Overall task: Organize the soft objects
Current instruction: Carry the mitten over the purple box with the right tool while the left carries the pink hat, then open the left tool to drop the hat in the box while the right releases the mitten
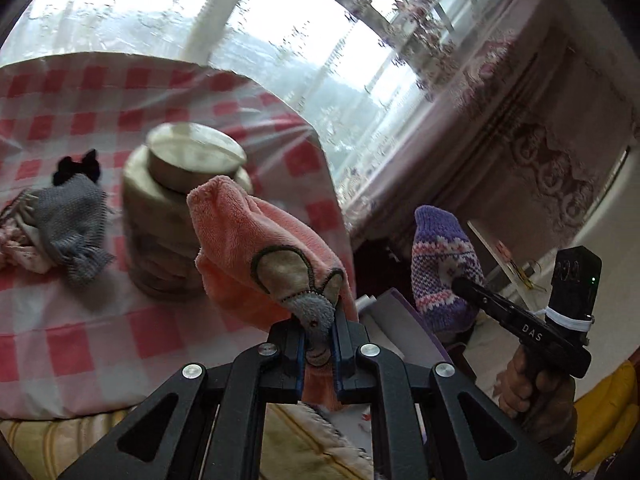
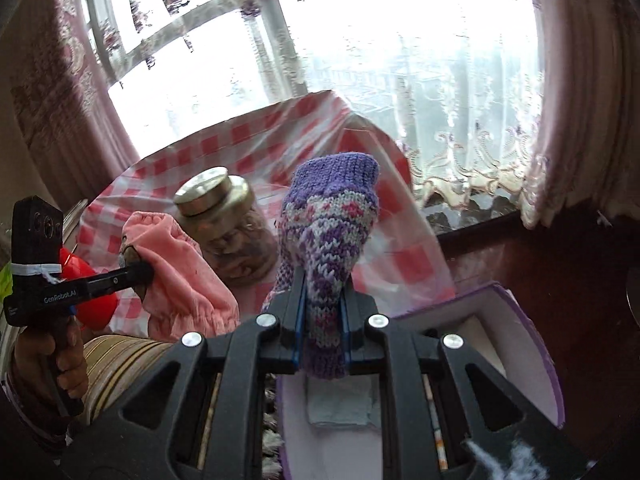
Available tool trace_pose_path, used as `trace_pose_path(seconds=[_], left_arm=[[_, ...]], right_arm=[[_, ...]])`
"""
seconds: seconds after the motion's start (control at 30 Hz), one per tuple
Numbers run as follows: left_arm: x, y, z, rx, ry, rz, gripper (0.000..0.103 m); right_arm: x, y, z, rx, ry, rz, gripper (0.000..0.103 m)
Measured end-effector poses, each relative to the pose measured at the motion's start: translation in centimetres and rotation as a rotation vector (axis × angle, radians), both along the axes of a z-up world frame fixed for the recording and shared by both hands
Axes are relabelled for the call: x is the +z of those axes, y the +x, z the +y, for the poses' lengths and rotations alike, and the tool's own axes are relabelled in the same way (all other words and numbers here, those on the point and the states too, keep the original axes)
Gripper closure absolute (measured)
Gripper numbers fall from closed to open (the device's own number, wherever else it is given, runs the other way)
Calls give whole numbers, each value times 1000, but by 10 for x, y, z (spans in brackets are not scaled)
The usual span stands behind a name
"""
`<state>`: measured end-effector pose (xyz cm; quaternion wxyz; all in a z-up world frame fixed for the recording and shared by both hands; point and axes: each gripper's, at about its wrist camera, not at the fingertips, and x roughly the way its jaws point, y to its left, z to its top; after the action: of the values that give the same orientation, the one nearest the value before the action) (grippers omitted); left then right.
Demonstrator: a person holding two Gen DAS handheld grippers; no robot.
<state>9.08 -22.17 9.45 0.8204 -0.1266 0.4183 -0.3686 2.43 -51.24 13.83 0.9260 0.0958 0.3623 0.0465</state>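
Left wrist view: the left gripper (image 1: 319, 334) has its two fingers clamped on the pink fleece cloth (image 1: 256, 248), gripping it at the grey embroidered patch near one edge. The cloth stands up and away from the fingers, lifted clear of the table (image 1: 80, 340), which is covered in a red-and-white checked cloth. Behind the pink cloth stands a glass jar (image 1: 168, 232) with a metal lid, upright on the table. Left of the jar lies a grey woven cloth (image 1: 74, 224), with a small black bow (image 1: 78, 166) just beyond it. To the right, the right gripper (image 1: 460, 285) is seen from the side, held by a hand (image 1: 536, 392); its tip is pressed into the purple knitted mitten (image 1: 444, 264), which is held in the air beside the table edge.

Right wrist view: the right gripper (image 2: 322, 320) has its fingers closed on the purple knitted mitten (image 2: 330, 240), clamping it near the lower end, with the cuff pointing up. Directly below the fingers is an open purple box (image 2: 532, 328) with a white interior; a pale folded cloth (image 2: 340, 404) lies on its floor. To the left, the left gripper (image 2: 146, 270) holds the pink fleece cloth (image 2: 180, 280) in front of the glass jar (image 2: 228, 224). A red object (image 2: 92, 300) shows behind that gripper; what it is cannot be determined.
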Motion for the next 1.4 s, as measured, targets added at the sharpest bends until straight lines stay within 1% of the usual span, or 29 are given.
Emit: trace_pose_path(seconds=[0.07,0.13,0.3,0.33,0.37,0.43,0.47,0.5,0.53,0.57,0.6,0.63,0.67,0.73,0.8,0.93,1.0,1.13,1.23,1.3,1.4], left_arm=[[-8,-6,-34,-78,13,44,93],[-20,-13,-71,-158,24,110,93],[-50,-36,-143,-273,63,224,93],[-58,-41,-154,-299,78,258,93],[-66,-44,-160,-309,114,289,92],[-89,-50,-167,-307,220,370,92],[-104,-53,-168,-310,294,435,85],[-112,-55,-170,-317,349,479,78],[-117,-57,-170,-322,410,510,64],[-113,-59,-168,-319,424,493,60],[-106,-60,-167,-320,433,457,58],[-98,-59,-164,-312,452,414,50],[-92,-57,-159,-294,456,393,45],[-82,-51,-146,-256,445,367,44],[-79,-41,-134,-216,420,360,44],[-76,-30,-103,-133,356,349,44],[-78,-26,-96,-97,337,351,44],[-82,-23,-80,-50,308,345,44],[-81,-21,-66,-28,281,342,44],[-81,-19,-59,-19,267,333,44],[-82,-18,-54,-15,245,331,44]], right_arm=[[-3,-17,-29,-60,4,7,86],[-7,-33,-55,-116,14,14,86],[-15,-65,-94,-215,32,26,86],[-16,-71,-101,-234,36,24,86],[-17,-74,-105,-245,38,24,86],[-19,-79,-114,-260,42,22,86],[-21,-83,-117,-265,46,21,86],[-23,-84,-119,-266,50,22,86],[-26,-85,-121,-266,57,24,86],[-28,-86,-121,-266,64,26,86],[-32,-86,-120,-265,73,32,86],[-36,-85,-119,-262,83,40,86],[-40,-84,-117,-255,92,49,86],[-47,-85,-112,-234,106,65,86],[-57,-85,-103,-195,128,101,86],[-83,-83,-77,-101,156,202,86],[-99,-85,-67,-68,159,257,86],[-123,-84,-48,-17,132,354,86],[-137,-84,-45,-30,87,429,86],[-143,-87,-47,-29,75,465,86],[-147,-89,-45,1,47,519,86]])
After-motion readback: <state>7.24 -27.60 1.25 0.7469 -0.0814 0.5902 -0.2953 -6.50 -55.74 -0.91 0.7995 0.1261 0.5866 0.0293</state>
